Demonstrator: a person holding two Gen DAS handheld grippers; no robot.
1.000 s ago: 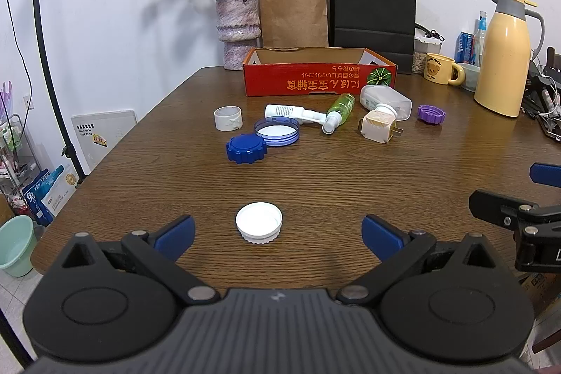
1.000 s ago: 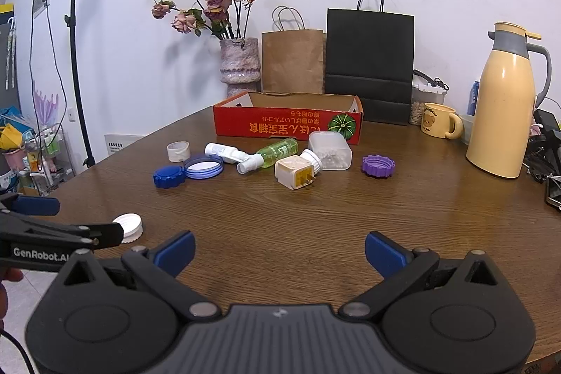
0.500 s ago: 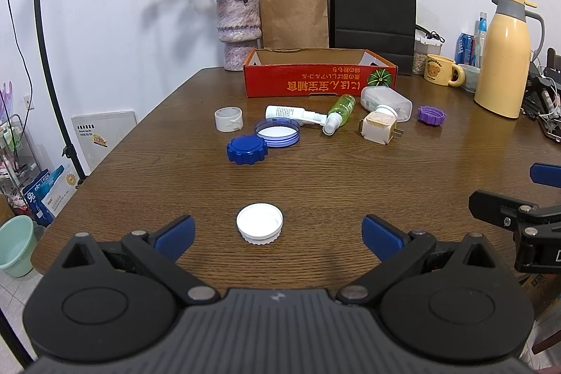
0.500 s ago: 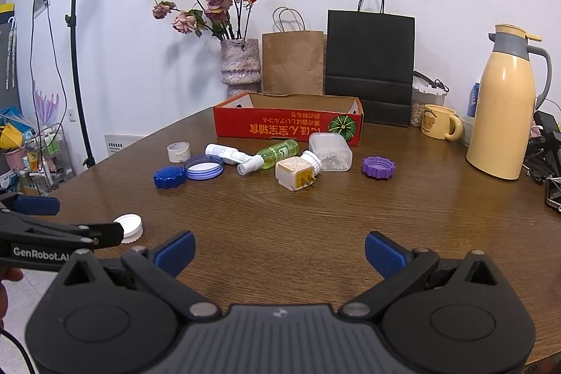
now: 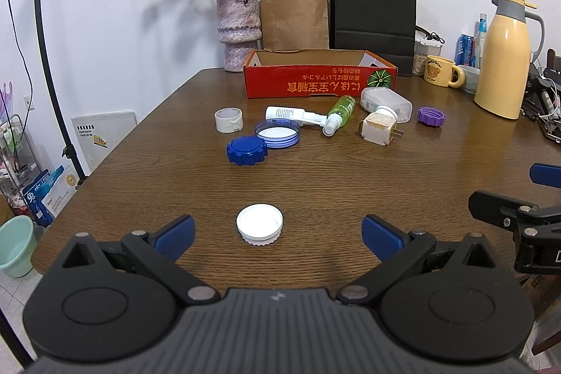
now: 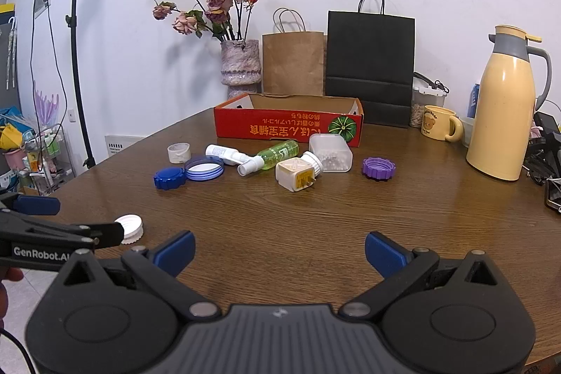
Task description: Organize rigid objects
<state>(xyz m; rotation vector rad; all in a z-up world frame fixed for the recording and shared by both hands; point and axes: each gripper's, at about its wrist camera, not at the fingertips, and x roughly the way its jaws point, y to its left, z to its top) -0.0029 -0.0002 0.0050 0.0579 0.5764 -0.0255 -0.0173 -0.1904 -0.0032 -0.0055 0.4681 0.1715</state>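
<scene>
Two grippers hang low over the near edge of a wooden table, and both stand spread wide with nothing between their blue pads. The left gripper has its jaws at full stretch on either side of a white ribbed cap, which lies flat on the wood between the fingertips and touches neither pad. The right gripper is equally wide open over bare wood, holding nothing; in the left wrist view its tip shows at about 3 o'clock. Toward 12 o'clock from the white cap lies the loose clutter: a dark blue cap touching a pale blue lid that lies inner side up, a small white ring cap at 11 o'clock, then a white spray bottle and a green spray bottle lying on their sides with their nozzles close together. A cream plug adapter rests just in front of a clear plastic jar lying on its side, and a purple cap sits alone at 1 o'clock. Behind them all stands an open red cardboard box, whose inside cannot be seen from either view.
</scene>
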